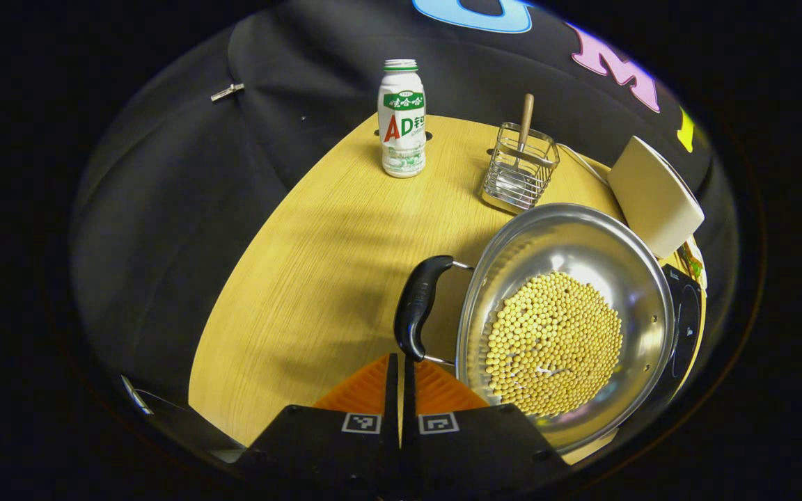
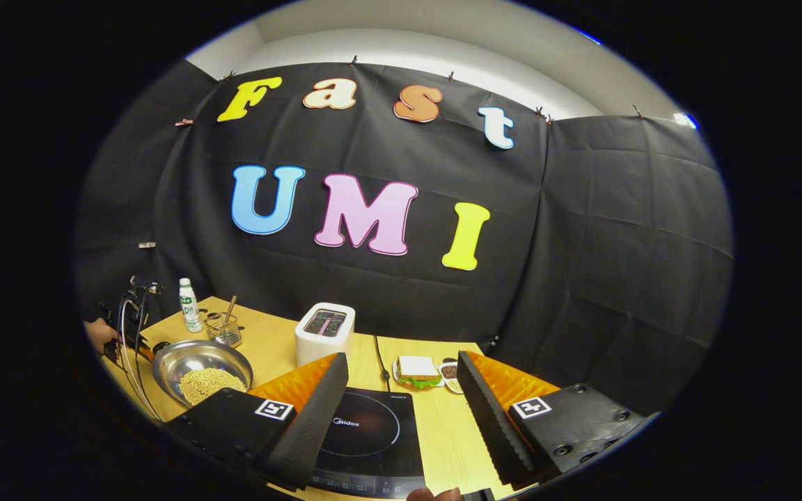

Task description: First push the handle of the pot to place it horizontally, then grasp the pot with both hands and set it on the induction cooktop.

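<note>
Left gripper view: left gripper (image 1: 399, 379) low at near edge of table (image 1: 317, 236), jaws pressed together, nothing between them, tips right at near end of pot handle (image 1: 418, 305). Contact likely but not certain. Handle black, on left side of pot (image 1: 641, 278), running near-to-far alongside rim. Pot wide, steel, shallow, heaped with beans (image 1: 553, 342). Far side: milk bottle (image 1: 402, 118) upright, wire rack (image 1: 519, 177) holding a wooden-handled tool, toaster (image 1: 654, 195) at far right. Dark edge of cooktop (image 1: 685, 320) just past pot's right rim.

Right gripper view: right gripper (image 2: 397, 400) hovering above cooktop (image 2: 373, 431), jaws spread wide, holding nothing. Pot (image 2: 171, 362) off to left on table (image 2: 436, 431), well clear of this gripper. Toaster (image 2: 324, 330) behind cooktop, plate with sandwich (image 2: 416, 369) to its right, bottle (image 2: 189, 305) and rack (image 2: 223, 328) far left.

Judgement: handle-push step in hand; pot not yet on cooktop. Risks: closed tips skidding off rounded handle if push lands off-centre; too hard a shove sliding whole pot rather than turning handle, jolting beans over low rim or knocking rack. Later two-handed lift prone to tilting and spilling.
</note>
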Motion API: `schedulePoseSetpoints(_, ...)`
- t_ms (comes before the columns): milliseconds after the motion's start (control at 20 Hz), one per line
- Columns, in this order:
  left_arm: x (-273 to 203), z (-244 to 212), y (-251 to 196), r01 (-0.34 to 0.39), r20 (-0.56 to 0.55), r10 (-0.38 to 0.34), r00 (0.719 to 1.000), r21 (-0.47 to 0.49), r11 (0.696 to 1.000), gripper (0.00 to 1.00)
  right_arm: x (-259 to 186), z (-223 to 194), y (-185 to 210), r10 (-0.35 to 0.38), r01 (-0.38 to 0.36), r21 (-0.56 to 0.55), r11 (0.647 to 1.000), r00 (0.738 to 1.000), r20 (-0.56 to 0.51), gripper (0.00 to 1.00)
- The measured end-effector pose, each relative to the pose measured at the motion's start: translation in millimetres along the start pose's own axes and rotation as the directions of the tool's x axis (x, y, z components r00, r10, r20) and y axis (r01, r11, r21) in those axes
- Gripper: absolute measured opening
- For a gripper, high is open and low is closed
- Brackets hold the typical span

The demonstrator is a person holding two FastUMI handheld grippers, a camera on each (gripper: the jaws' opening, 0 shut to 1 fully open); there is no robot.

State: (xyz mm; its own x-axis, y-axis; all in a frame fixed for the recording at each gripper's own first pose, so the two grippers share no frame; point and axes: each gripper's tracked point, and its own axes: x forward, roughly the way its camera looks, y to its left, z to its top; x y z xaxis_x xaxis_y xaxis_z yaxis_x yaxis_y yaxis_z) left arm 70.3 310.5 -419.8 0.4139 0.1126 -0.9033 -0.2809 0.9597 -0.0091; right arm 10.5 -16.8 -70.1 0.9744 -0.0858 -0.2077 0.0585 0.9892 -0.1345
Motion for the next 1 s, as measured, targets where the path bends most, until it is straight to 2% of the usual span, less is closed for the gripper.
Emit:
schedulePoseSetpoints(250, -11, -10, 13, -0.031, 0.053, 0.029, 0.998, 0.036, 0.999, 0.05, 7, -11, 14, 0.032, -0.032, 0.019, 0.999, 0.999, -0.03, 0.98)
schedulePoseSetpoints(350, -22, -2, 19, -0.048, 0.115, 0.042, 0.992, 0.052, 0.998, 0.05, 12, -17, 23, 0.053, -0.052, 0.016, 0.998, 0.998, -0.042, 0.98)
schedulePoseSetpoints(500, -46, 24, 28, -0.075, 0.247, 0.057, 0.967, 0.065, 0.995, 0.06, 22, -22, 46, 0.1, -0.099, 0.026, 0.995, 0.994, -0.054, 0.98)
schedulePoseSetpoints(650, -74, 49, 14, -0.008, 0.372, -0.026, 0.928, 0.089, 0.996, 0.62, 38, -32, 79, 0.153, -0.151, 0.039, 0.988, 0.985, -0.076, 0.98)
schedulePoseSetpoints(750, -82, 59, 2, 0.057, 0.41, -0.1, 0.906, 0.117, 0.992, 0.99, 48, -43, 104, 0.197, -0.192, 0.057, 0.98, 0.976, -0.098, 0.98)
schedulePoseSetpoints(850, -79, 61, -2, 0.079, 0.391, -0.129, 0.911, 0.141, 0.987, 0.95, 58, -59, 132, 0.246, -0.238, 0.076, 0.968, 0.959, -0.138, 0.98)
schedulePoseSetpoints(1000, -56, 55, -13, 0.124, 0.325, -0.167, 0.931, 0.15, 0.981, 0.95, 70, -81, 171, 0.309, -0.294, 0.103, 0.95, 0.932, -0.19, 0.98)
